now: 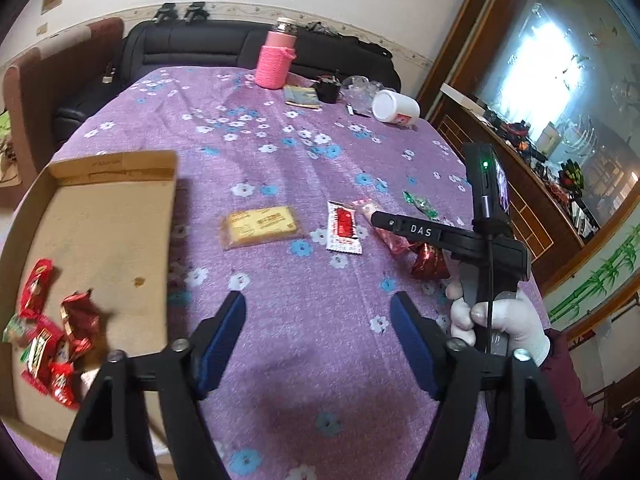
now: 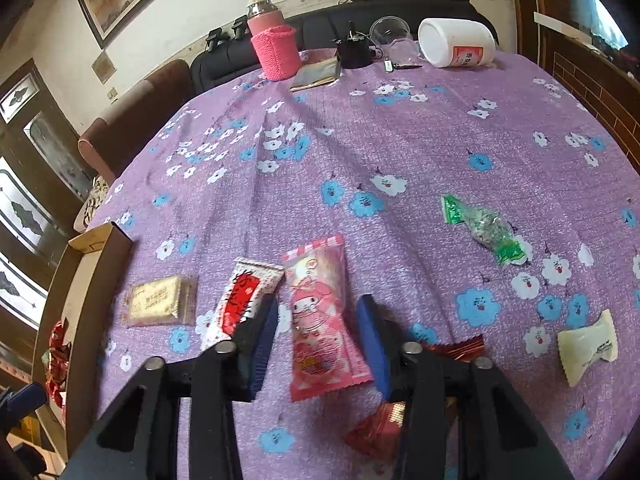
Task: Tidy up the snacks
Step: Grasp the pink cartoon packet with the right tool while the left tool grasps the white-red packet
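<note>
The pink snack pack (image 2: 320, 316) lies on the purple cloth (image 2: 360, 152) between the right gripper's (image 2: 318, 320) blue pads, which look not quite touching it (squeeze its middle gently), then carry it to the cardboard box (image 1: 116, 208); left gripper (image 1: 318, 320) is apart, empty.

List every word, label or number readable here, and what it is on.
"DAS": white letters on the right gripper.
Yellow snack pack, red-and-white sachet, pink packet, white jar, cream candy: all printed, too blurred to read.
Nothing else is legible.
</note>
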{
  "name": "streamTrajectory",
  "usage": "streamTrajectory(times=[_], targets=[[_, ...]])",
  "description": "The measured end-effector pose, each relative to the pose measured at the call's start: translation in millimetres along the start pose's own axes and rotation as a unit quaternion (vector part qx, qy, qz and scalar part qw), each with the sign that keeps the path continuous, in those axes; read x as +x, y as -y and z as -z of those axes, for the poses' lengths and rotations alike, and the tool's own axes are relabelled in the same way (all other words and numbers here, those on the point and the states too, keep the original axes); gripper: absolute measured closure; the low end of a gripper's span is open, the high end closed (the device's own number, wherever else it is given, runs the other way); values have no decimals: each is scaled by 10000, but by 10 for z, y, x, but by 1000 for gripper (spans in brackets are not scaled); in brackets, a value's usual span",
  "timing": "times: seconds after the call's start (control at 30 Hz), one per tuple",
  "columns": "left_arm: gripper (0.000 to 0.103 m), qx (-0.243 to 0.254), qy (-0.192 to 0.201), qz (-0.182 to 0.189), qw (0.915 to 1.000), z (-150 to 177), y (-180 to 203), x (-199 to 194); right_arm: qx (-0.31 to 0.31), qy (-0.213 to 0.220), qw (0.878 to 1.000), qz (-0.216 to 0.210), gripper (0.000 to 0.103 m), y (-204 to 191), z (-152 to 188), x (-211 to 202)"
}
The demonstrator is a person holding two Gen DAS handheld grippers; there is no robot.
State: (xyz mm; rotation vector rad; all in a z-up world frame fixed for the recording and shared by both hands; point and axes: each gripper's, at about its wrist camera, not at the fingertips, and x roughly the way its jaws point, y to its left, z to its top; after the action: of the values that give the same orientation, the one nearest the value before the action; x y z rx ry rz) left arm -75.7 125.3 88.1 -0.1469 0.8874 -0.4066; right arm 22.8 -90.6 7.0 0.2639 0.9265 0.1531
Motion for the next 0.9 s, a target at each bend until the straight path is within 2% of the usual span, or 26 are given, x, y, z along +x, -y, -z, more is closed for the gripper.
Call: streamTrajectory(times=[0.17, 0.37, 0.57, 0.7, 0.9], targets=[[41, 213, -133, -19, 9997, -131, 142, 247, -63, 83, 9999, -16, 76, 25, 11, -12], [43, 563, -281, 6, 9980, -346, 362, 658, 242, 316, 9986, -356, 76, 135, -9, -178], [52, 972, -554, -107, 9937, -517, 557, 1174, 495, 568, 9955, -577, 76, 256, -33, -339], [53, 1172, -692, -225, 9904, -573, 637, 1458, 607, 604, 9939, -692, 76, 315, -50, -367], [53, 1168, -823, -445, 9887, -621, 602, 1697, 626, 703, 9927, -756, 76, 335, -69, -417]])
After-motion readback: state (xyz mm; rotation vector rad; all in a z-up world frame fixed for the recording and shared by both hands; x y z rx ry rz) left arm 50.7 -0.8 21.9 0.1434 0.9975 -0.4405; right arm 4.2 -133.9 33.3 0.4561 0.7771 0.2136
